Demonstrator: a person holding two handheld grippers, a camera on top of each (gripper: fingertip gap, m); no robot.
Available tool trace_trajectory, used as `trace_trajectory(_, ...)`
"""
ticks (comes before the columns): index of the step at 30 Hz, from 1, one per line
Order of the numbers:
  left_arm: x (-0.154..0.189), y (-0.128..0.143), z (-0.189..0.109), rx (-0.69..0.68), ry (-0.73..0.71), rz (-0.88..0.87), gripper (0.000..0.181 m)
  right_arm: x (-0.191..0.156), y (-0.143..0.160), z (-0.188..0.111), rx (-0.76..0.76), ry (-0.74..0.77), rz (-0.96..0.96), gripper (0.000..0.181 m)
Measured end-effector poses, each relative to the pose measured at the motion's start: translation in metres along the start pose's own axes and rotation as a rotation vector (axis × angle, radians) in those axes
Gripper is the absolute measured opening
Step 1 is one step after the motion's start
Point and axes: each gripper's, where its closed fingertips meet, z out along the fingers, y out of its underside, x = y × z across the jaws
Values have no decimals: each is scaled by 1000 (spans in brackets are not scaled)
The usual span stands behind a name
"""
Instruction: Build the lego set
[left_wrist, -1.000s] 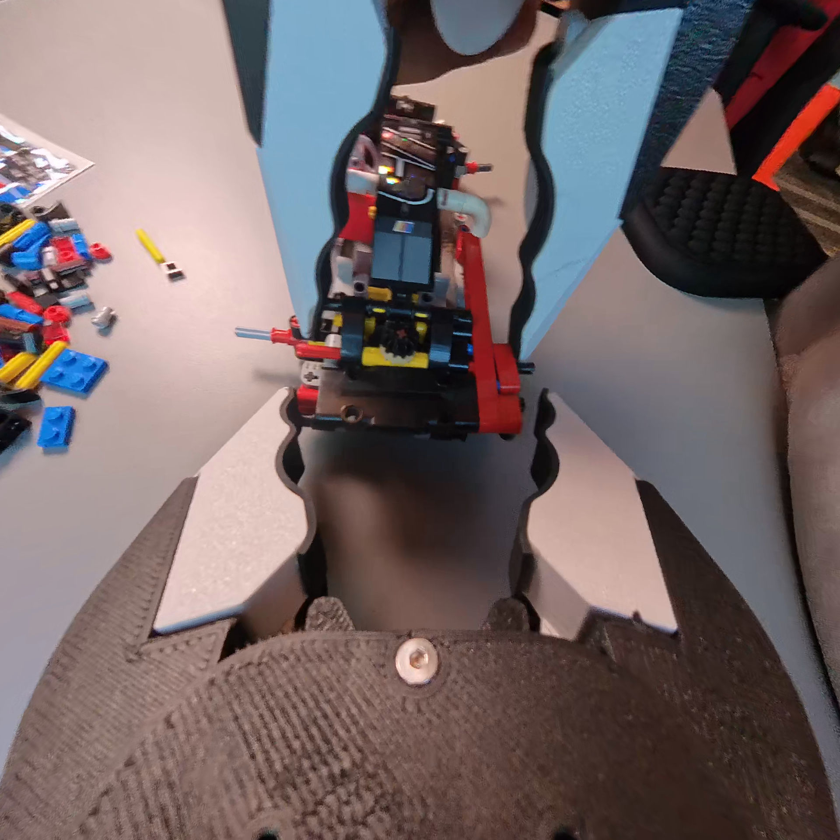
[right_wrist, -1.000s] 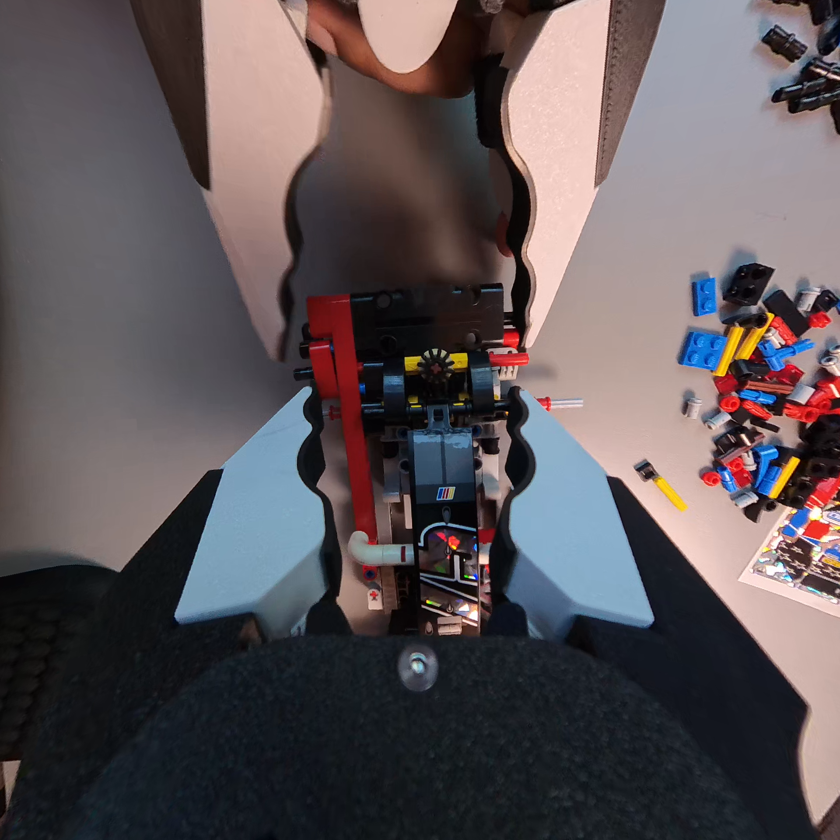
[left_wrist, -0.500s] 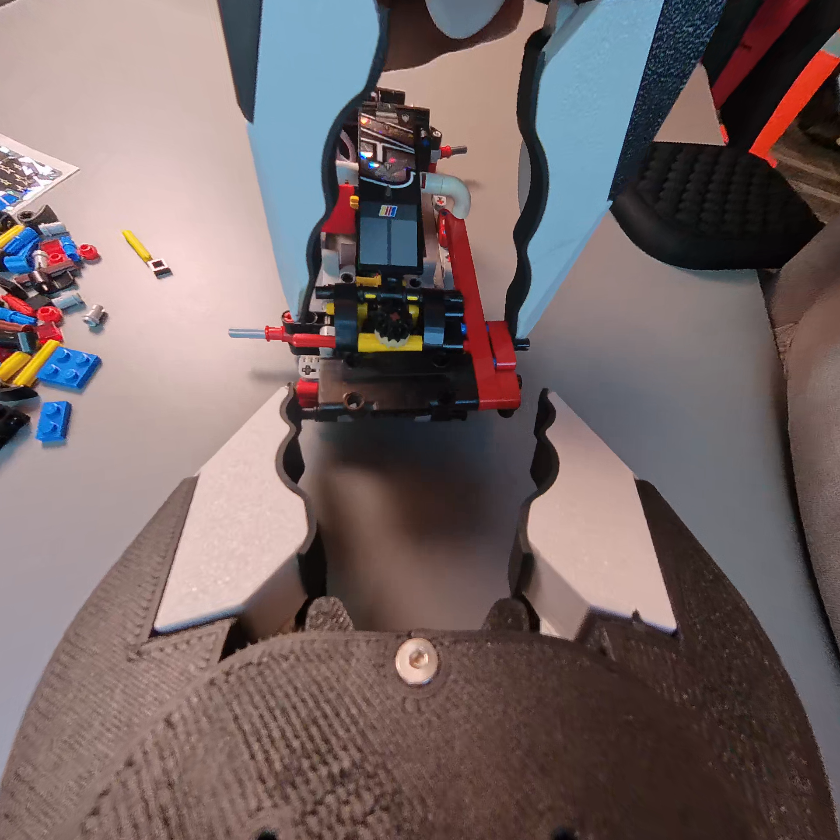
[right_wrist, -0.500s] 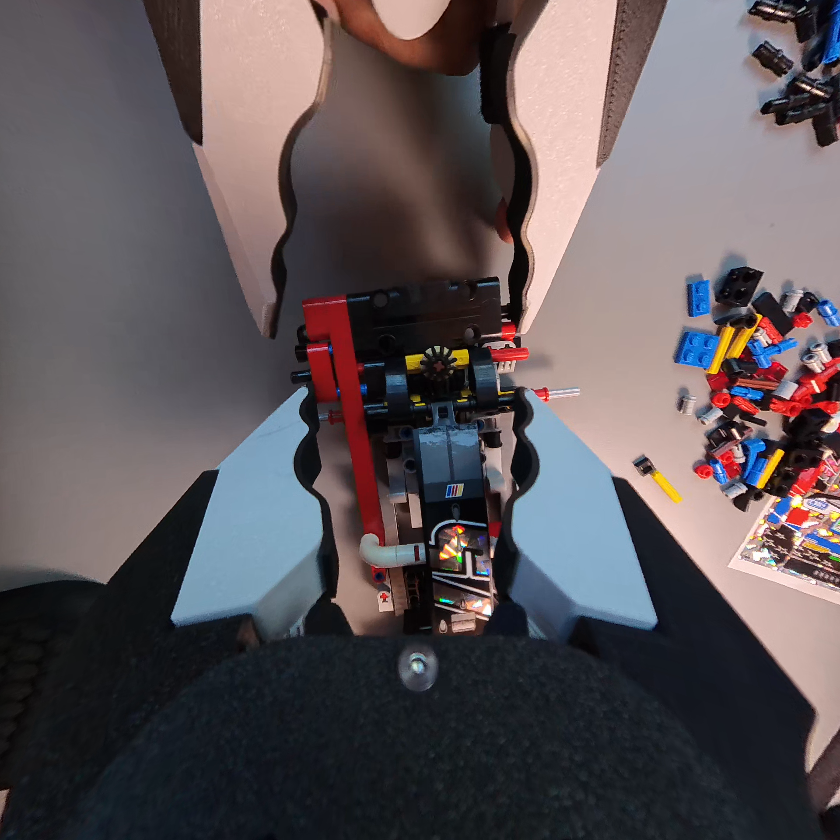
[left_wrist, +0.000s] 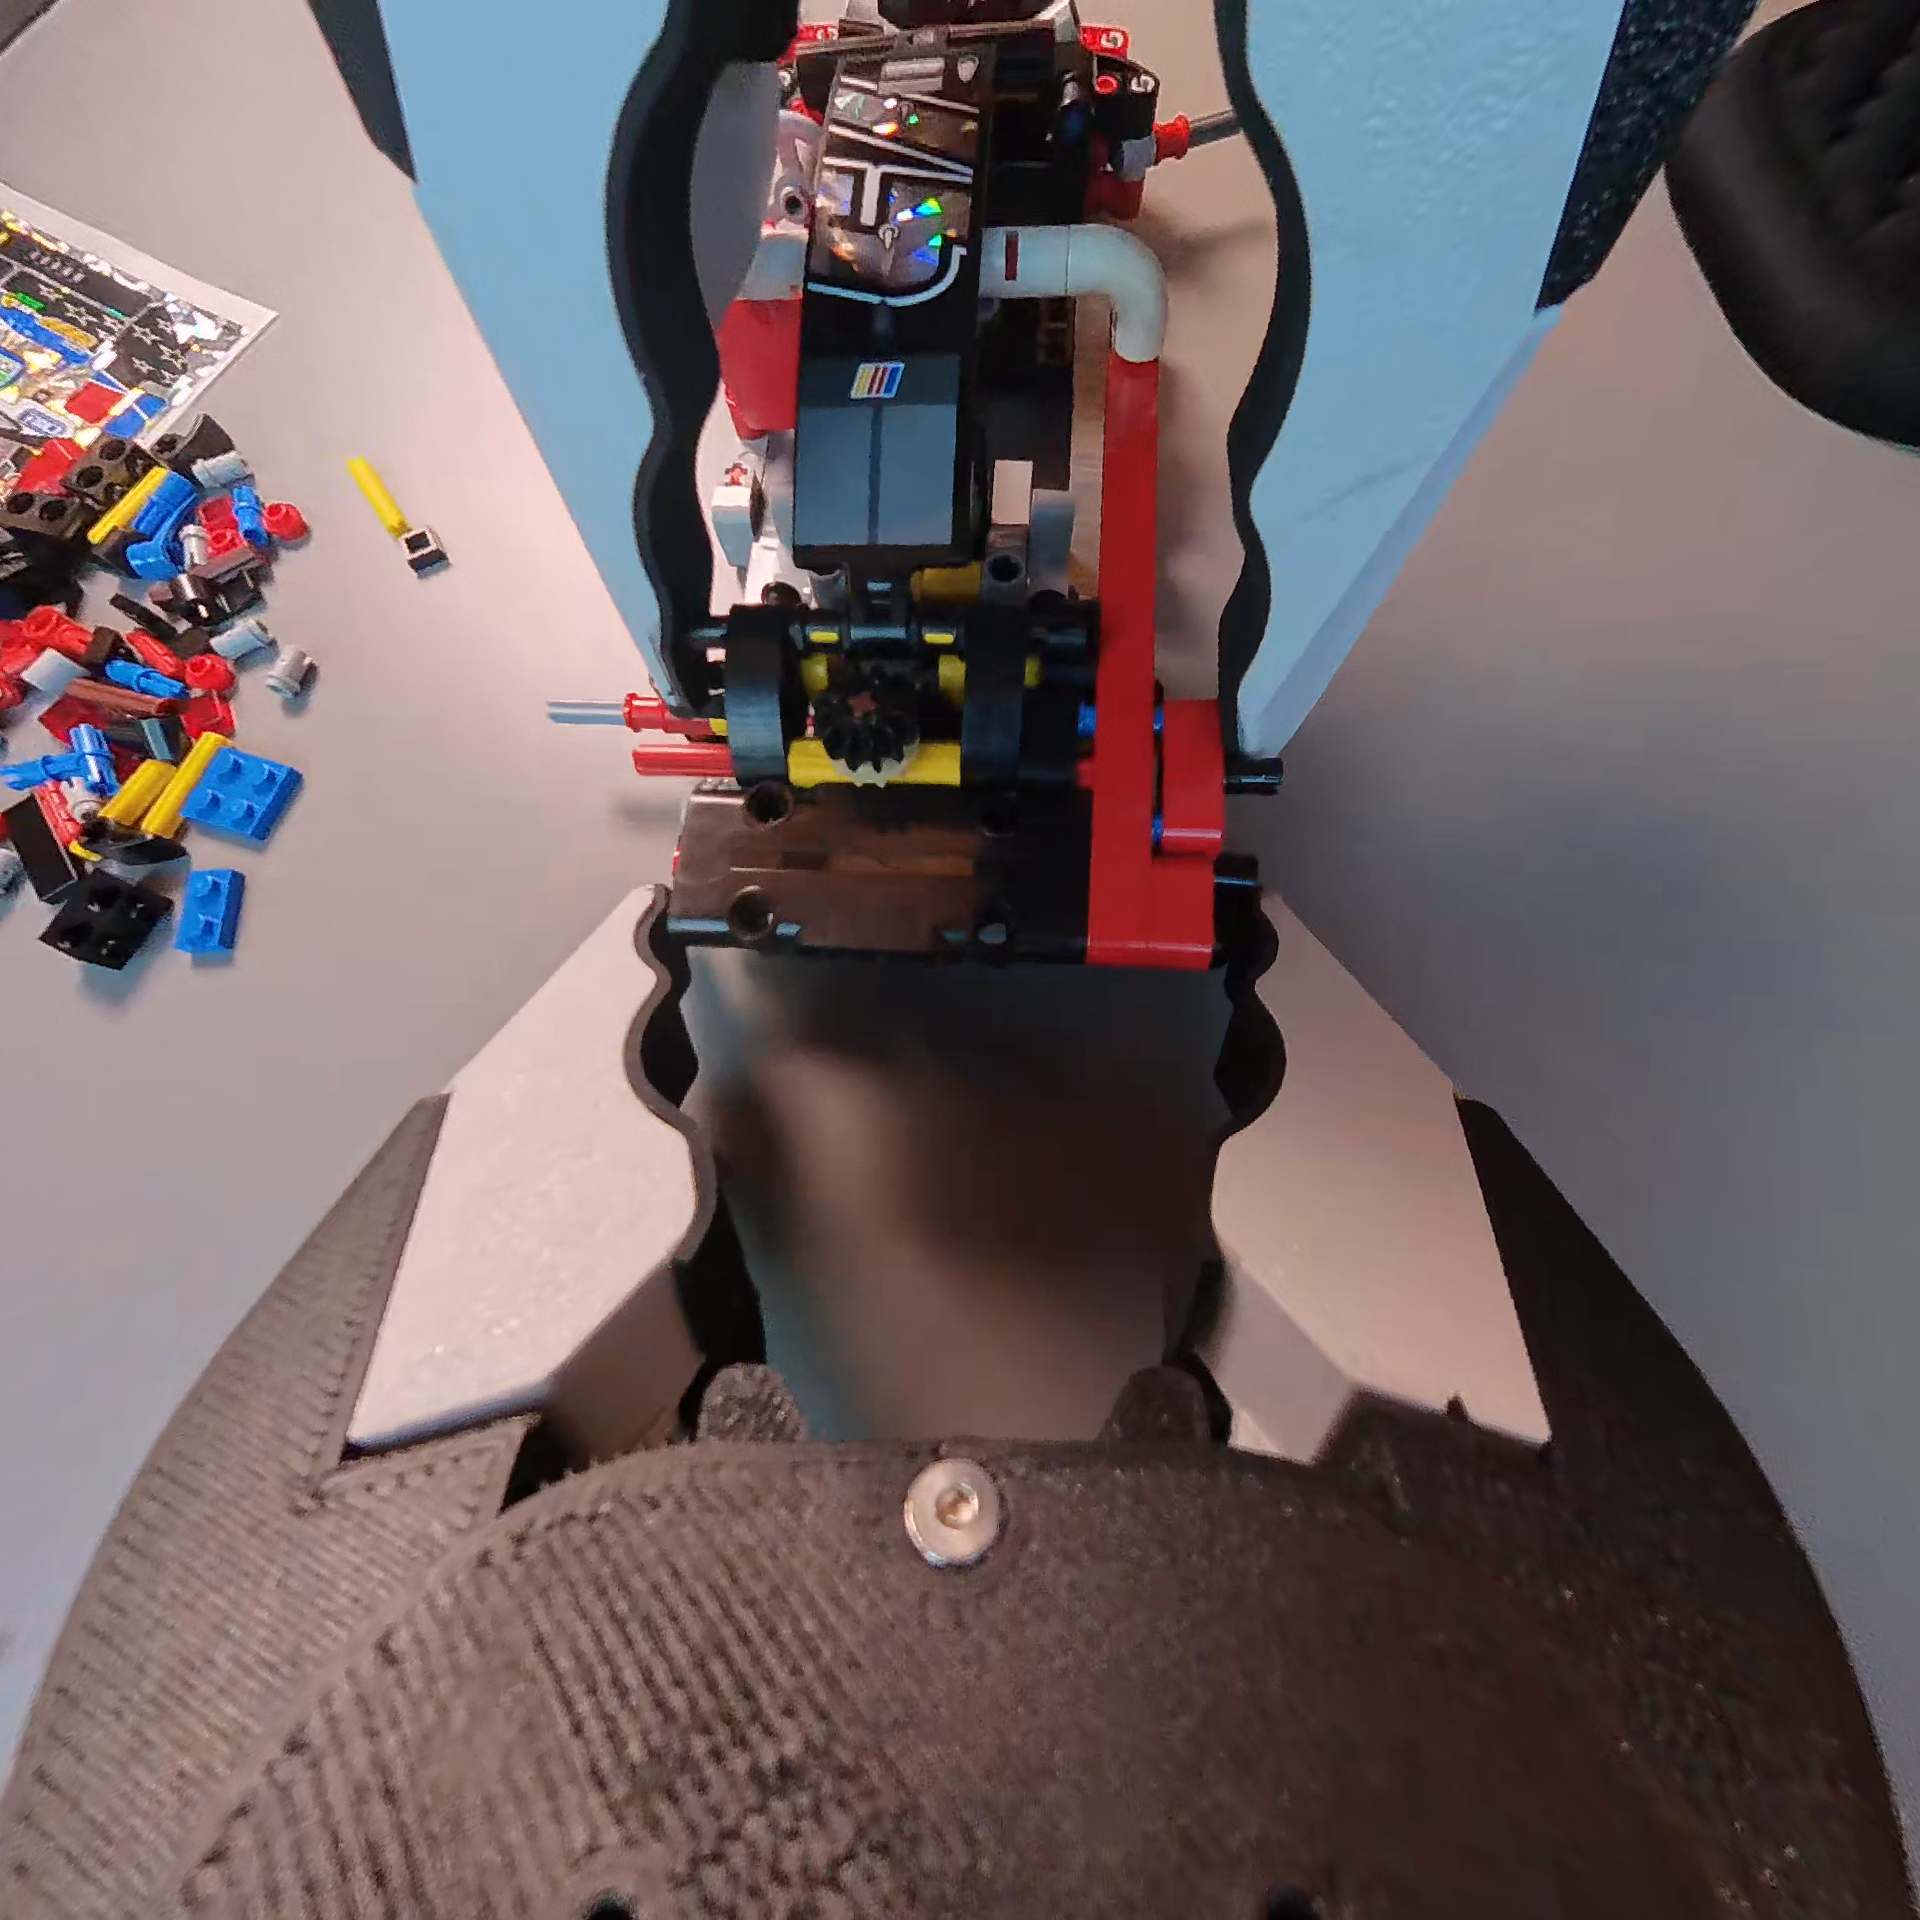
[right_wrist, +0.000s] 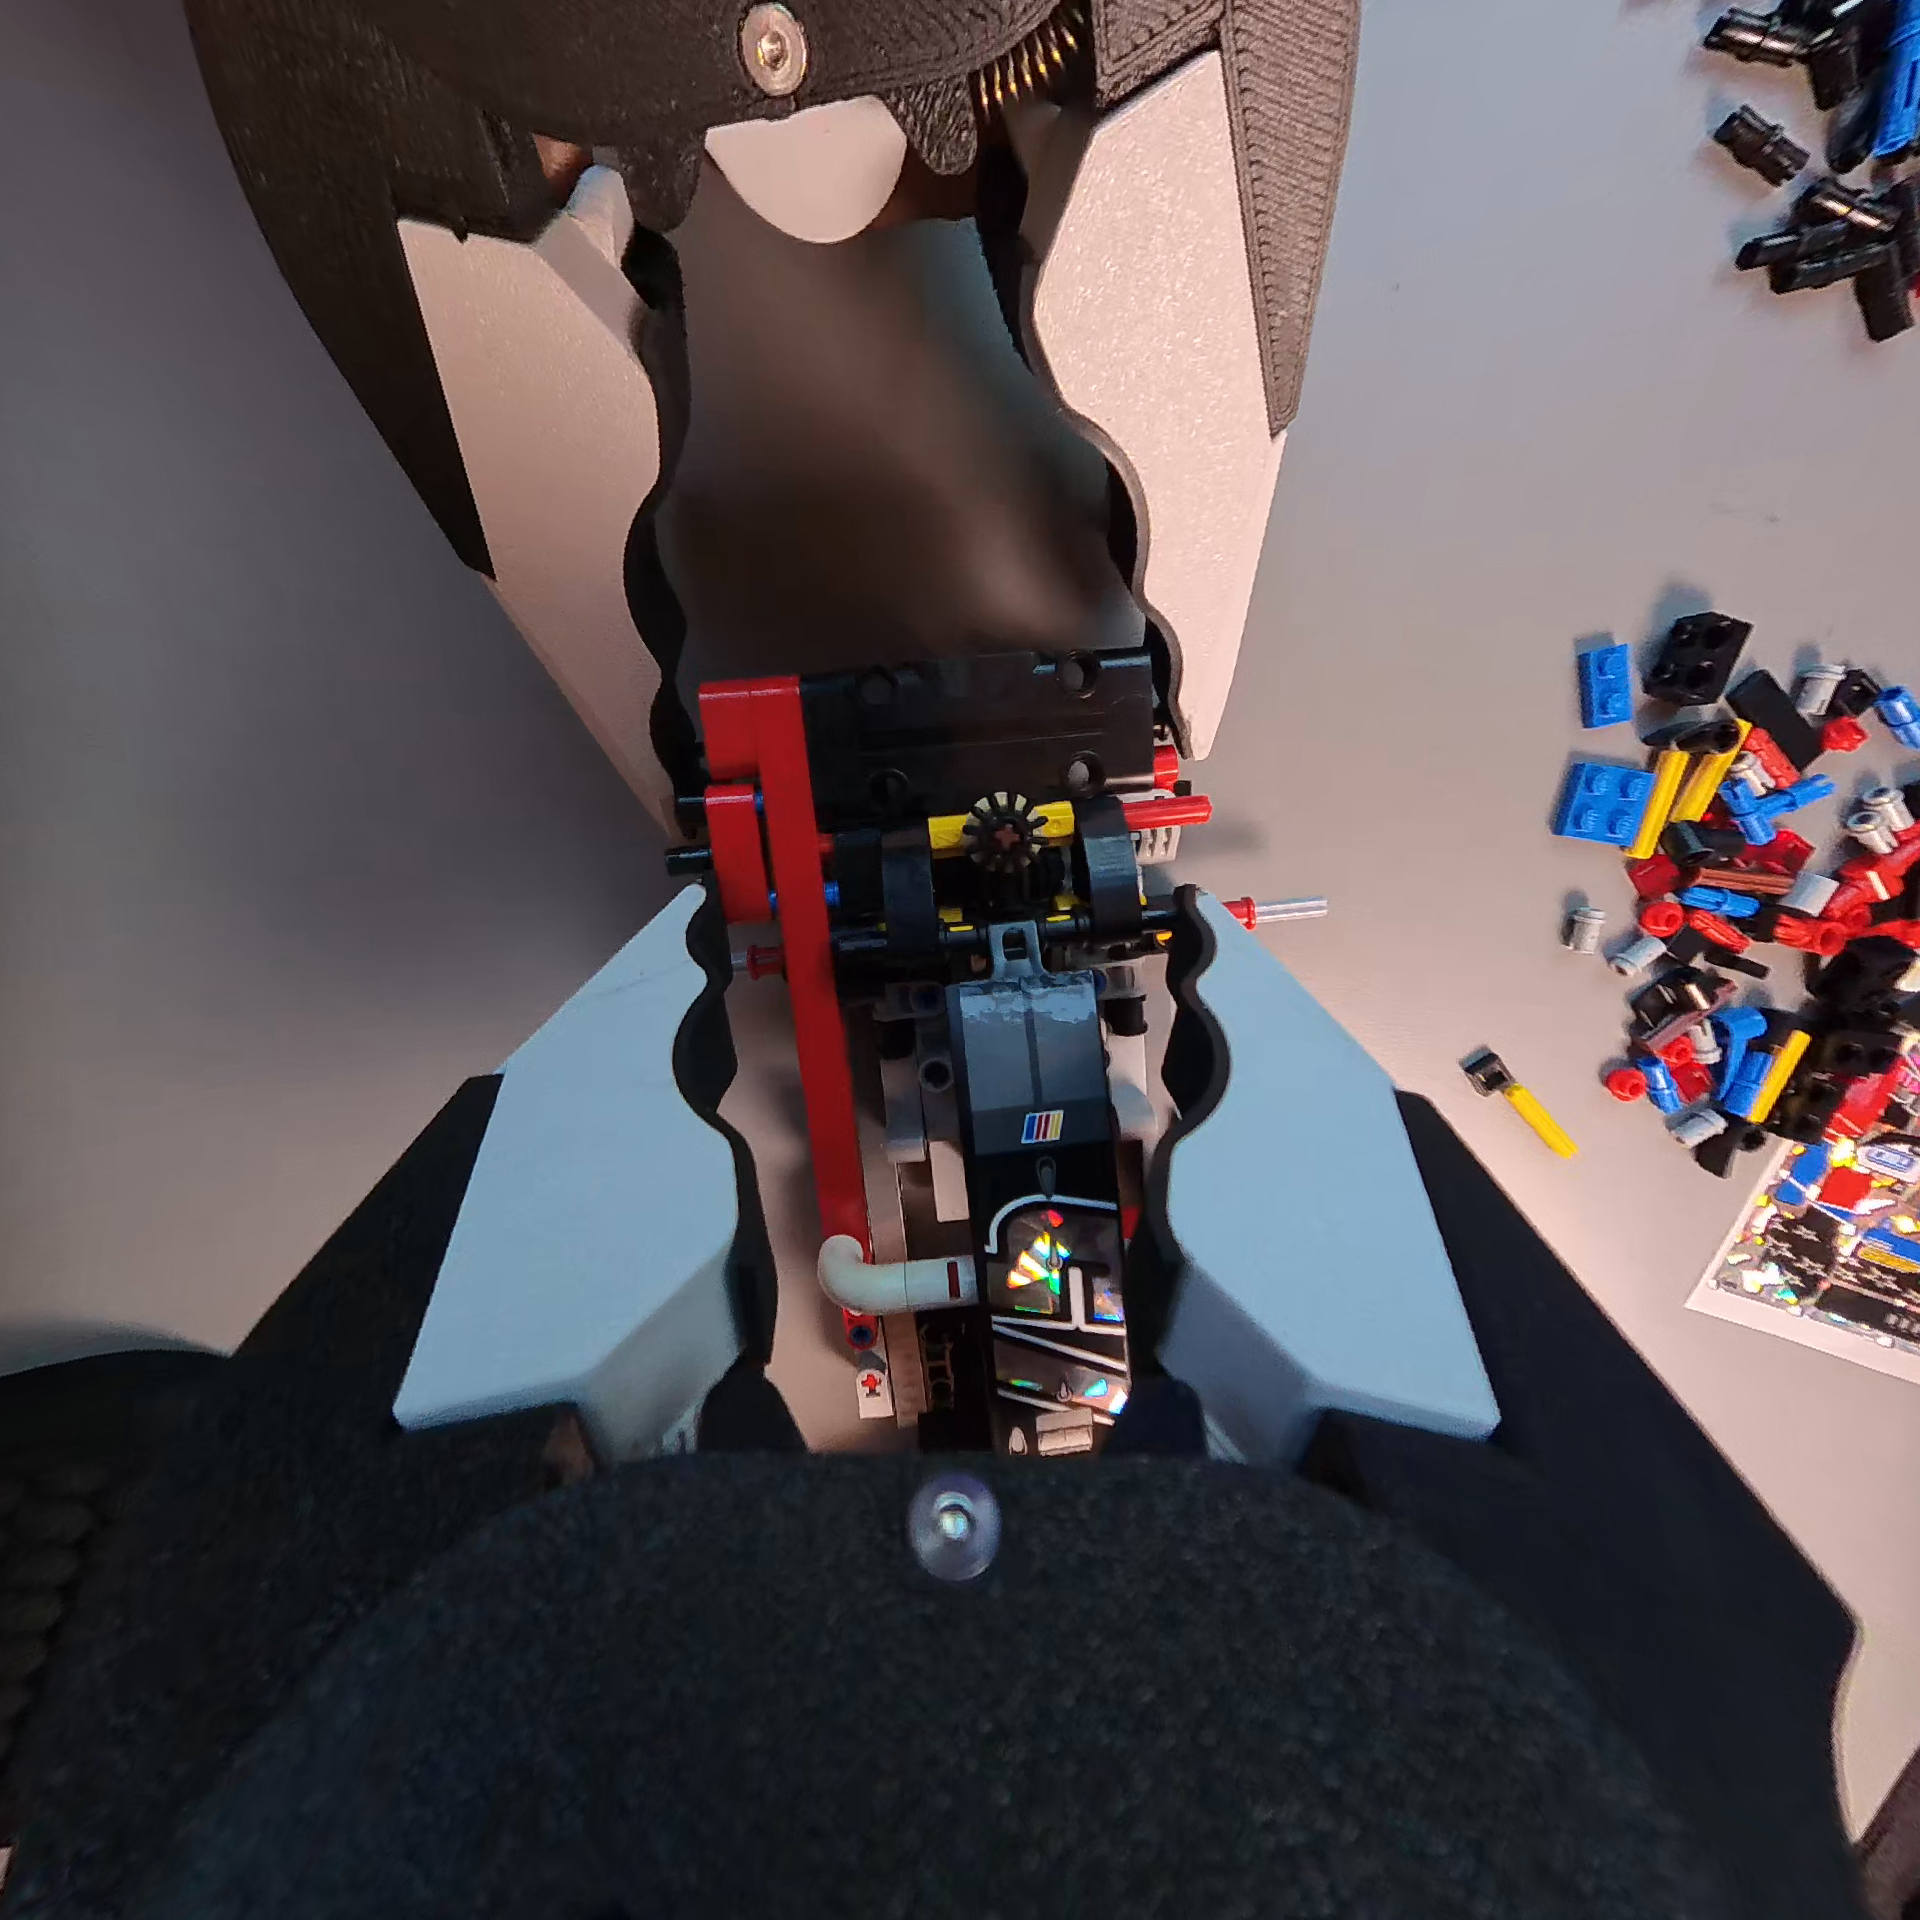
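Note:
The lego model (left_wrist: 883, 468), a long black, red and grey car chassis with a black gear and a white curved pipe, is between the two grippers. My right gripper (right_wrist: 948, 909), with pale blue fingers, is shut on the model (right_wrist: 1029, 1091) along its sides. It faces me in the left wrist view (left_wrist: 966, 717). My left gripper (left_wrist: 951, 925), with grey fingers, is open, and its tips flank the model's black end block and red beam. It also shows in the right wrist view (right_wrist: 935, 779), at the model's far end.
A pile of loose bricks (left_wrist: 135, 707) (right_wrist: 1766, 883) lies on the grey table (left_wrist: 1558, 831), with a sticker sheet (left_wrist: 94, 343) (right_wrist: 1829, 1278) and a yellow piece (left_wrist: 390, 509) (right_wrist: 1522, 1107) nearby. Black pins (right_wrist: 1839, 208) lie far right. A black mesh object (left_wrist: 1818, 208) is at the table edge. My two grippers' fingertips are within a few centimetres of each other.
The two grippers have come closer together. The model's black end now sits between my left gripper's tips. Neither gripper's opening has changed.

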Motion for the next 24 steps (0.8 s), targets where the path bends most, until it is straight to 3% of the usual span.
trace_trajectory(11,-1,0,1,-1,-17,17,98,1,0,0,6,12,-8,80)
trace_trajectory(18,9,0,-14,51,164,-17,106,-1,1,0,2,5,-27,81)
trace_trajectory(24,1,-1,-3,17,51,-7,100,0,-1,0,22,22,-19,81)
